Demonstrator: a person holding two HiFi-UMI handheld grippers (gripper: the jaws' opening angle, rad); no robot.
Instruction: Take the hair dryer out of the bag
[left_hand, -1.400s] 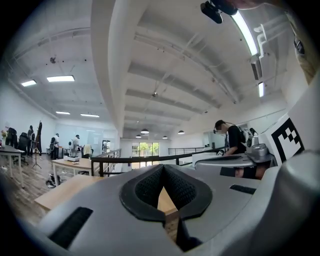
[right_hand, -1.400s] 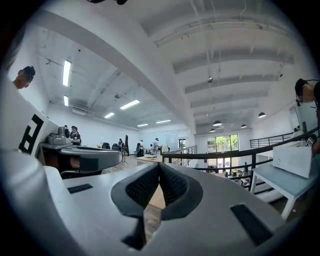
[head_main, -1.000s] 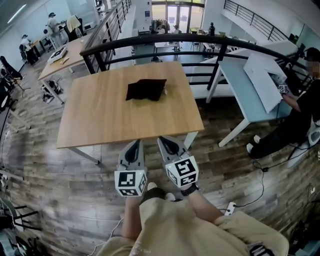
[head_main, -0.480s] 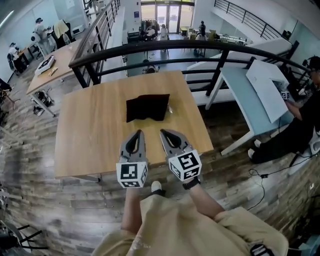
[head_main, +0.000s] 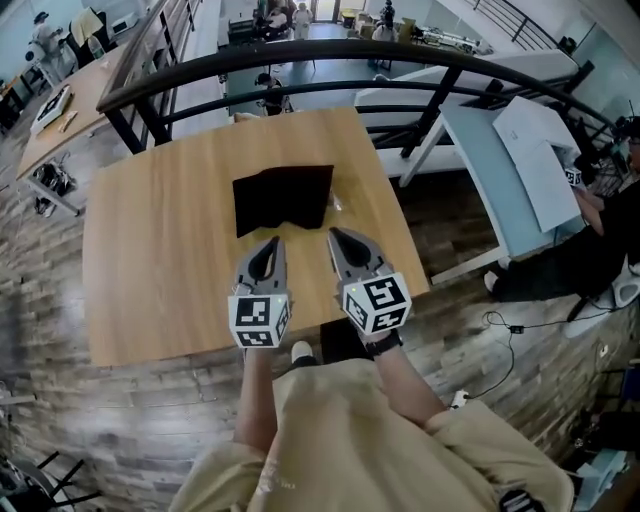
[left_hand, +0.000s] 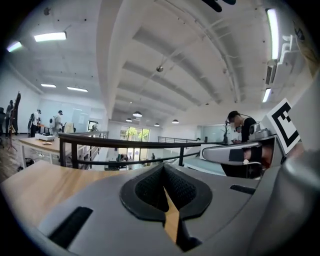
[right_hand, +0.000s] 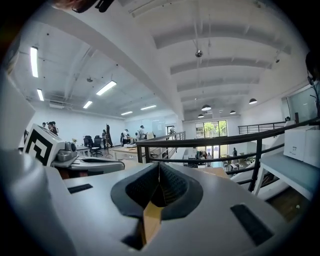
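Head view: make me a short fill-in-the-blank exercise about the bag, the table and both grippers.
1. The ____ bag lies flat on the table.
2. The table's top is made of ____.
3. The left gripper and the right gripper both have their jaws ____, with nothing between them.
Missing words: black; wood; shut.
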